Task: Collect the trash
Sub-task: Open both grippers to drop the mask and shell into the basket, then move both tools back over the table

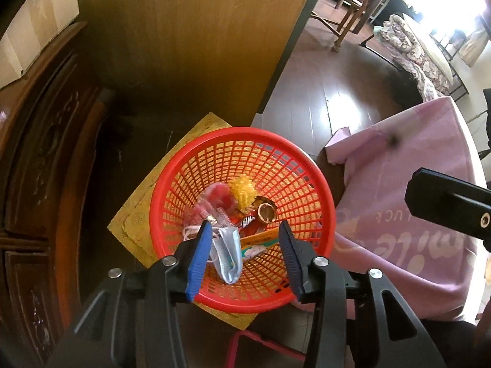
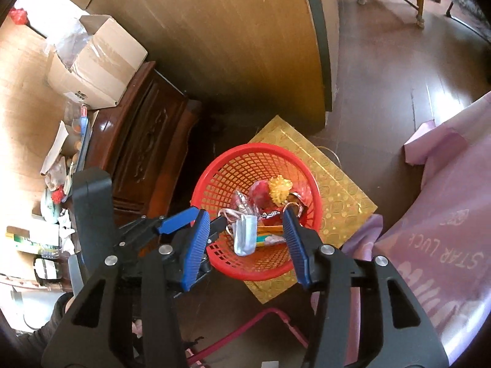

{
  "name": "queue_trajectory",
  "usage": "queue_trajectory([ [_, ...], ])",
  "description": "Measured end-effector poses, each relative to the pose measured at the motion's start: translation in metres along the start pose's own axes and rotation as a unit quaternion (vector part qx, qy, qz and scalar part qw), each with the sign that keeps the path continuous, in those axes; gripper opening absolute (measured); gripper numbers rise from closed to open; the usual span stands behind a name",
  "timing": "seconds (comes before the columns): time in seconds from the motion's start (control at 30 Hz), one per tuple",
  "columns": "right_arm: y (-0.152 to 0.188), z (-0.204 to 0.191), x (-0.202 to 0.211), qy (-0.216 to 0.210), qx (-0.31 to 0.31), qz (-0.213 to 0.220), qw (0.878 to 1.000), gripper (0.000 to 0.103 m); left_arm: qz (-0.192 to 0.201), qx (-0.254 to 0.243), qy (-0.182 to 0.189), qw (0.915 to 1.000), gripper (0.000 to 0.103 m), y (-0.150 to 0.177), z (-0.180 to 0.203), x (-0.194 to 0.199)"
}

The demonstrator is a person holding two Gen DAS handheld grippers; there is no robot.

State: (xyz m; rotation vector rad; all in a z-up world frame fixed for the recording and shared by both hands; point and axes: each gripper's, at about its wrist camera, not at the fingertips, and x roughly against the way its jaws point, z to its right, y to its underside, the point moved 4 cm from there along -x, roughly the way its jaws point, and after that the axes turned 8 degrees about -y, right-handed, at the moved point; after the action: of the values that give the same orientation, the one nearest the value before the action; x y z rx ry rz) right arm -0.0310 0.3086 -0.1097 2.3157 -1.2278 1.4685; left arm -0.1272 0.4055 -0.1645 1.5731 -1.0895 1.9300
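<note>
Both grippers, left (image 1: 245, 239) and right (image 2: 245, 230), hang over the round red plastic mesh basket (image 1: 294, 171) with jaws spread, pinching nothing. A crumpled pale-blue face mask (image 1: 228, 254) lies among the trash inside the basket.

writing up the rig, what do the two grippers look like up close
Both match. The left gripper and right gripper each have black plastic arms with triangular cutouts and silver round bolts at the joints. Their fingers carry blue ribbed pads. No cables or markings show on them. A dark sleeve shows at one edge.
</note>
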Motion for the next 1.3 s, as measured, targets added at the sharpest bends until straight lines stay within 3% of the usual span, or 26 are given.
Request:
queue_trajectory([
  [0.23,0.011,0.005,0.037,0.012,0.001,0.030,0.999,0.051,0.012,-0.018,0.002,0.9998,0.050,-0.002,0.019,0.018],
  [0.33,0.018,0.014,0.062,0.022,-0.004,0.049,0.999,0.056,0.025,-0.031,0.004,0.9992,0.053,-0.006,0.033,0.032],
  [0.4,0.023,0.023,0.079,0.031,-0.014,0.064,0.997,0.058,0.035,-0.043,0.006,0.9985,0.058,-0.008,0.046,0.042],
  [0.6,0.047,0.054,0.139,0.051,-0.043,0.116,0.991,0.063,0.055,-0.080,0.016,0.9951,0.062,-0.010,0.092,0.069],
  [1.0,0.114,0.126,0.240,0.108,-0.094,0.211,0.967,0.076,0.089,-0.152,0.019,0.9843,0.071,0.004,0.189,0.112],
  [1.1,0.138,0.152,0.269,0.147,-0.104,0.237,0.955,0.078,0.099,-0.168,0.021,0.9805,0.073,0.009,0.214,0.123],
  [1.3,0.174,0.195,0.312,0.183,-0.133,0.269,0.936,0.083,0.109,-0.201,0.018,0.9734,0.075,0.017,0.258,0.131],
])
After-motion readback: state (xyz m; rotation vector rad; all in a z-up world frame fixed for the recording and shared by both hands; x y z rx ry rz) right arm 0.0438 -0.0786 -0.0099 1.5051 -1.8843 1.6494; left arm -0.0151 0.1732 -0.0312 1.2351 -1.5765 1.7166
